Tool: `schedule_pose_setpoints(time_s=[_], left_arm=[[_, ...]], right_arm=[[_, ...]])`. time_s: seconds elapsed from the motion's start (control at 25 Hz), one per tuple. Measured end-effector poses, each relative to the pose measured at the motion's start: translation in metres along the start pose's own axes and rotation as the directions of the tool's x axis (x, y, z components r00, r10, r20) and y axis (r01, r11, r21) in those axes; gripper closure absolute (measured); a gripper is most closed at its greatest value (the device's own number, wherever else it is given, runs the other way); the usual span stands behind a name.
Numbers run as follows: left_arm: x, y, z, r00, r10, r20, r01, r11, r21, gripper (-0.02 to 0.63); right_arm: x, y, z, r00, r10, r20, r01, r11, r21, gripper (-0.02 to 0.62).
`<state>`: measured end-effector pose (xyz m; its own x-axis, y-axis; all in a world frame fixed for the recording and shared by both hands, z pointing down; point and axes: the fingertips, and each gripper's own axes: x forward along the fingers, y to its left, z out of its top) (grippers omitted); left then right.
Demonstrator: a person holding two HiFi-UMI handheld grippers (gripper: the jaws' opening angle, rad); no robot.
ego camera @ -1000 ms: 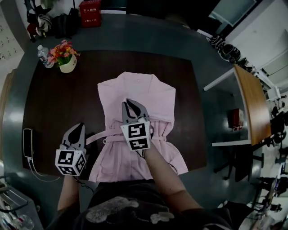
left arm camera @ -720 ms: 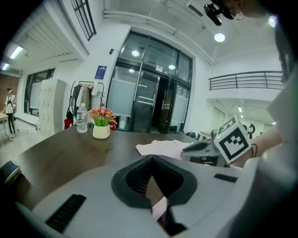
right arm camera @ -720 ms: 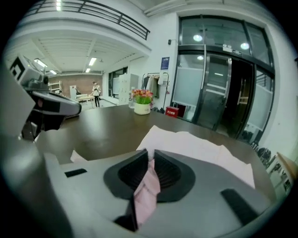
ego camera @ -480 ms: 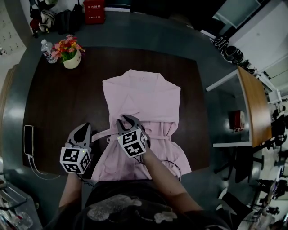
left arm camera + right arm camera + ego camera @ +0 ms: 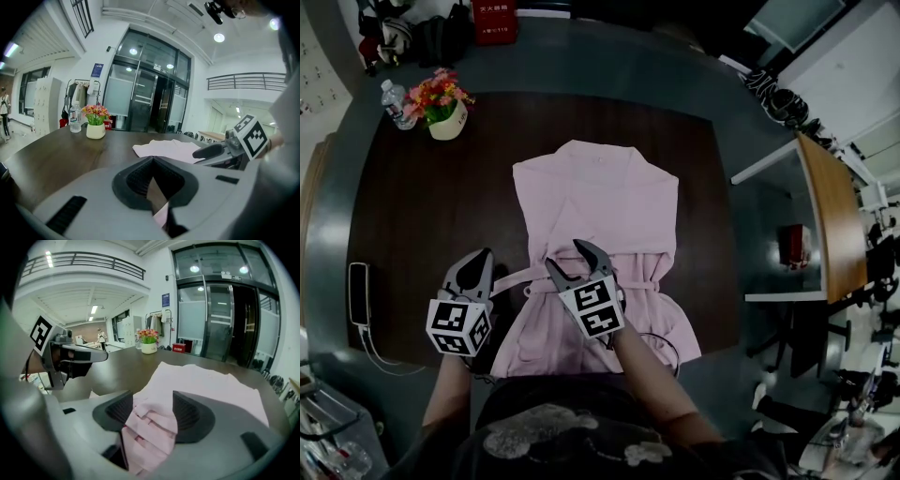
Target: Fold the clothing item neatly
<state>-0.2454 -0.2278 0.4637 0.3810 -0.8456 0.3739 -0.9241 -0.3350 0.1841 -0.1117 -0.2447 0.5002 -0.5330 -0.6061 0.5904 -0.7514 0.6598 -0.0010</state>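
A pink robe-like garment [image 5: 595, 202] lies flat on the dark table [image 5: 412, 216], collar at the far side, its belt [image 5: 511, 278] trailing left. My right gripper [image 5: 572, 258] rests on the waist. Its jaws have just been opening and now stand wide, with a gathered bunch of pink cloth [image 5: 152, 425] loose between them. My left gripper [image 5: 475, 267] is shut, at the belt's left end over the table. A sliver of pink [image 5: 161, 215] shows low between its jaws; I cannot tell whether it is pinched.
A flower pot [image 5: 443, 108] and a water bottle [image 5: 391, 98] stand at the table's far left corner. A phone on a cable [image 5: 358, 293] lies at the left edge. A red box [image 5: 492, 19] sits on the floor beyond. A wooden desk [image 5: 830, 216] stands to the right.
My right gripper has drawn back toward me and sunk onto the garment's waist, and its jaws have spread from nearly closed to wide. The left gripper has hardly shifted.
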Motion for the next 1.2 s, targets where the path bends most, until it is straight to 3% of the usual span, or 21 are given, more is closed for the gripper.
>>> schedule_pose_setpoints(time_s=[0.16,0.32,0.48,0.6,0.72,1.0,1.12,1.2], left_arm=[[0.001,0.002,-0.002,1.000,0.001,0.000,-0.001,1.000,-0.013,0.595],[0.001,0.005,-0.005,1.000,0.008,-0.004,-0.008,1.000,-0.021,0.595],[0.000,0.012,-0.009,1.000,0.023,-0.014,-0.024,0.999,-0.035,0.595],[-0.001,0.016,-0.009,0.999,0.033,-0.012,-0.034,0.998,-0.043,0.596],[-0.001,0.019,-0.009,0.999,0.036,-0.007,-0.036,0.998,-0.043,0.596],[-0.009,0.034,-0.010,0.998,0.065,-0.008,-0.066,0.996,-0.052,0.595],[-0.013,0.040,-0.013,0.997,0.077,-0.012,-0.077,0.995,-0.059,0.595],[-0.016,0.044,-0.016,0.996,0.084,-0.015,-0.085,0.994,-0.066,0.595]], right_arm=[[0.000,-0.045,-0.018,0.991,-0.133,-0.029,0.136,0.986,0.102,0.362],[0.012,-0.085,-0.040,0.977,-0.169,-0.131,0.195,0.955,0.223,0.362],[0.033,-0.083,-0.042,0.983,-0.037,-0.181,0.100,0.931,0.351,0.370],[0.036,-0.078,-0.027,0.987,-0.054,-0.149,0.098,0.948,0.303,0.584],[0.041,-0.070,-0.007,0.994,-0.048,-0.101,0.073,0.963,0.258,0.584],[0.072,-0.044,0.059,0.998,0.054,-0.015,-0.050,0.978,0.204,0.584],[0.094,-0.021,0.077,0.989,0.149,0.002,-0.147,0.974,0.174,0.581],[0.105,-0.005,0.083,0.974,0.227,0.001,-0.224,0.959,0.173,0.526]])
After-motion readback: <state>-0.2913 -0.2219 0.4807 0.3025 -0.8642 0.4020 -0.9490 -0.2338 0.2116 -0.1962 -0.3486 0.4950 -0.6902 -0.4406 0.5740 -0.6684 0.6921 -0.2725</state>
